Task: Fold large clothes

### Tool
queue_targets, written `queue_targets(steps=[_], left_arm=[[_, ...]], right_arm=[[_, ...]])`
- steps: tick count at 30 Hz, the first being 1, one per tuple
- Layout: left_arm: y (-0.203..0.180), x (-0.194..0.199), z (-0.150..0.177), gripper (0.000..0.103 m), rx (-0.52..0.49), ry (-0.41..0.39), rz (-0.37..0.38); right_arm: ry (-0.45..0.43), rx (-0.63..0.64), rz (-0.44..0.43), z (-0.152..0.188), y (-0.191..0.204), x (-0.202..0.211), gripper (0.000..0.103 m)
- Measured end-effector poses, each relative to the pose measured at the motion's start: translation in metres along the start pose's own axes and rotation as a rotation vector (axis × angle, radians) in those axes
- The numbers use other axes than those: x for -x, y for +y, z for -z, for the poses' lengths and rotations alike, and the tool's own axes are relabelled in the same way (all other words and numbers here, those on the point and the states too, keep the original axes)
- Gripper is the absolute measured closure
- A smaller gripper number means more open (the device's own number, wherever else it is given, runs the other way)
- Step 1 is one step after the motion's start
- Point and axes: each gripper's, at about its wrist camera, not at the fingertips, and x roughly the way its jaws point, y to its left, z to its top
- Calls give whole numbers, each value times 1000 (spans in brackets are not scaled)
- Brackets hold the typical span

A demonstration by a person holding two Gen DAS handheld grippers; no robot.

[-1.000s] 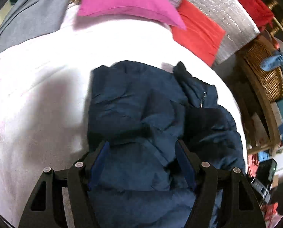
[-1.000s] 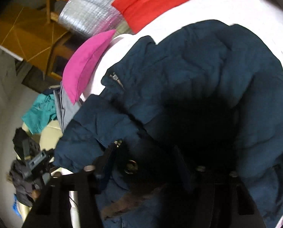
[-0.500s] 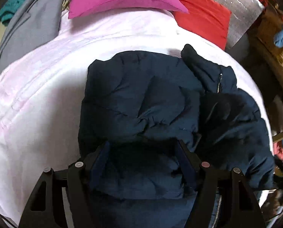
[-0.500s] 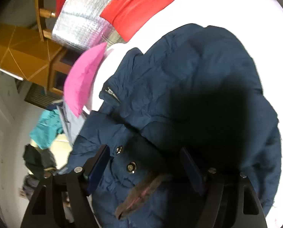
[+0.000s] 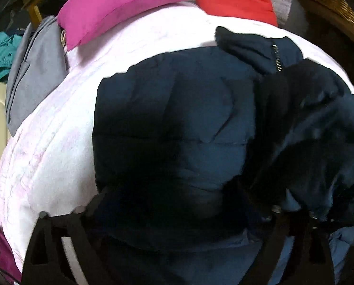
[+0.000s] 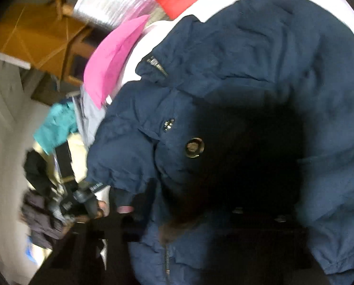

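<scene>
Jacket (image 5: 177, 123) bunched on bed (image 5: 46, 161), fold partly done; left gripper (image 5: 174, 216) and right gripper (image 6: 200, 211) buried in fabric, grip unclear.

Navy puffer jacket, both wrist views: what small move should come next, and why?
Probably press the bundle down and smooth it. The navy puffer jacket already lies folded into a puffy block on the white bedding, but its right side bunches up loosely near the zipper. Both grippers sit low over dark fabric; whether their fingers are clamped on it cannot be told, so flattening seems safer than another fold.
</scene>
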Motion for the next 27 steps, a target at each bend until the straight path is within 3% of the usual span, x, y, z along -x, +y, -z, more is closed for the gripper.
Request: queue_targets(steps=[3, 9, 11, 15, 19, 22, 25, 27], left_arm=[[14, -8, 2, 0, 61, 26, 63], [20, -1, -1, 0, 94, 51, 71], [21, 10, -4, 0, 126, 28, 82], [32, 23, -11, 0, 184, -24, 84], [47, 27, -12, 0, 234, -50, 17], [54, 25, -10, 0, 245, -51, -3], [54, 9, -6, 0, 247, 7, -10], [58, 0, -2, 0, 271, 36, 17]], right_arm=[[-104, 146, 115, 3, 25, 13, 87], [-405, 265, 333, -10, 41, 58, 94], [-419, 253, 381, -26, 32, 58, 94], [-358, 170, 460, -50, -1, 44, 94], [-327, 46, 388, -62, -38, 48, 94], [-301, -9, 335, -64, -42, 48, 88], [-278, -52, 264, -59, -45, 45, 58], [-285, -24, 249, -54, -39, 41, 65]])
